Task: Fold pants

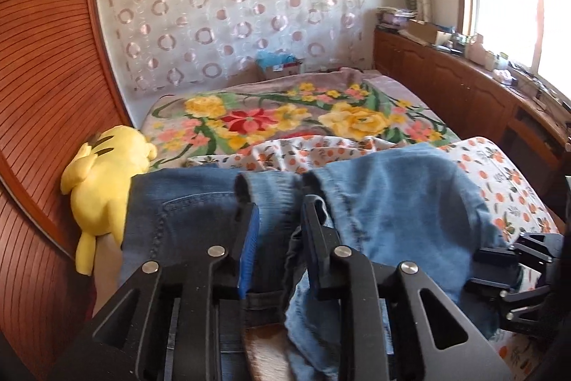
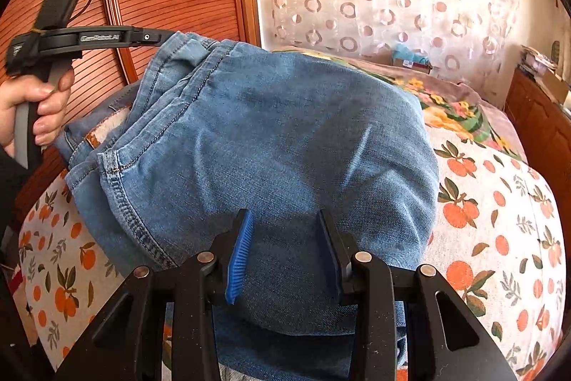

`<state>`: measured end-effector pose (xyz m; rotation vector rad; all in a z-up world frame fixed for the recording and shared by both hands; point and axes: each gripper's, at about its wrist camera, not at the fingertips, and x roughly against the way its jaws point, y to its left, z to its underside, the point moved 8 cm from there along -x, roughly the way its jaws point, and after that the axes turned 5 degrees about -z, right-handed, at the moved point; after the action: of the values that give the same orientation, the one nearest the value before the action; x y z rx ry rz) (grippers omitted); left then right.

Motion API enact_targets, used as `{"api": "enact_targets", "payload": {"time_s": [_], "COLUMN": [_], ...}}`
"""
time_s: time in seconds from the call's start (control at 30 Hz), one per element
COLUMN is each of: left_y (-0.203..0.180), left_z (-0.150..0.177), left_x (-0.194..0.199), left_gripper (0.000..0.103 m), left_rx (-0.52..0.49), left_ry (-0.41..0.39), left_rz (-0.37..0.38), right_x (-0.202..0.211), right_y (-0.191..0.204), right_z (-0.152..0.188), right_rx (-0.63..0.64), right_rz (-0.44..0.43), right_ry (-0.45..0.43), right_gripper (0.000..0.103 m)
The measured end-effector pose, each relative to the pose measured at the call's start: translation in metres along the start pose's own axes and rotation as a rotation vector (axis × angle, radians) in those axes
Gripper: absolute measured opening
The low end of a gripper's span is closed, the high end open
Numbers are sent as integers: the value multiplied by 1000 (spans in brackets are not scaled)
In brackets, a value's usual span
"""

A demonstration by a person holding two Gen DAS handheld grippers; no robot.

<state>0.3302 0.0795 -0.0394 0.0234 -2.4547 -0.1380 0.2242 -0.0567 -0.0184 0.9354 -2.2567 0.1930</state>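
Observation:
Blue jeans lie bunched in a thick fold over the orange-print bedsheet. In the right wrist view my right gripper is shut on the near edge of the fold, with denim filling the gap between its pads. My left gripper is shut on a rolled denim layer near the waistband, where a back pocket shows at its left. From the right wrist view the left gripper meets the raised waistband corner, and a hand holds its handle. The right gripper's body shows at the right edge of the left wrist view.
A yellow plush toy lies at the bed's left side against the ribbed wooden panel. A floral blanket covers the far half of the bed. Wooden cabinets with clutter on top run along the right, under a window.

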Motion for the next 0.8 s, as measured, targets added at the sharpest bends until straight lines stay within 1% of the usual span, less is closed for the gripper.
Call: {"api": "enact_targets", "payload": {"time_s": [0.13, 0.2, 0.3, 0.43, 0.47, 0.53, 0.57, 0.63, 0.73, 0.8], "left_y": [-13, -16, -19, -27, -27, -22, -19, -11, 2, 6], "left_z": [-5, -5, -6, -2, -1, 2, 3, 6, 12, 15], "left_x": [11, 11, 8, -7, -14, -28, -34, -47, -66, -68], "left_gripper": [25, 25, 25, 25, 25, 25, 25, 25, 25, 25], "left_rx": [-21, -30, -37, -82, -94, -124, -129, -116, -102, -66], "left_ry": [-35, -32, -22, 28, 48, 74, 84, 112, 152, 154], "left_rz": [24, 18, 29, 25, 12, -53, -72, -70, -98, -73], "right_x": [-2, -3, -4, -4, -4, -4, -5, -5, -6, -6], "right_y": [0, -1, 0, -1, -1, 0, 0, 0, 0, 0], "right_z": [-1, -1, -1, -1, -1, -1, -1, -2, -2, -1], "right_rx": [1, 0, -2, -3, -4, -6, -7, -10, -15, -17], "right_rz": [4, 2, 0, -1, -2, -3, -4, -7, -11, -14], "right_ry": [1, 0, -3, -3, -4, -6, -7, -8, -9, -11], "right_gripper": [38, 38, 38, 38, 38, 38, 38, 38, 38, 38]}}
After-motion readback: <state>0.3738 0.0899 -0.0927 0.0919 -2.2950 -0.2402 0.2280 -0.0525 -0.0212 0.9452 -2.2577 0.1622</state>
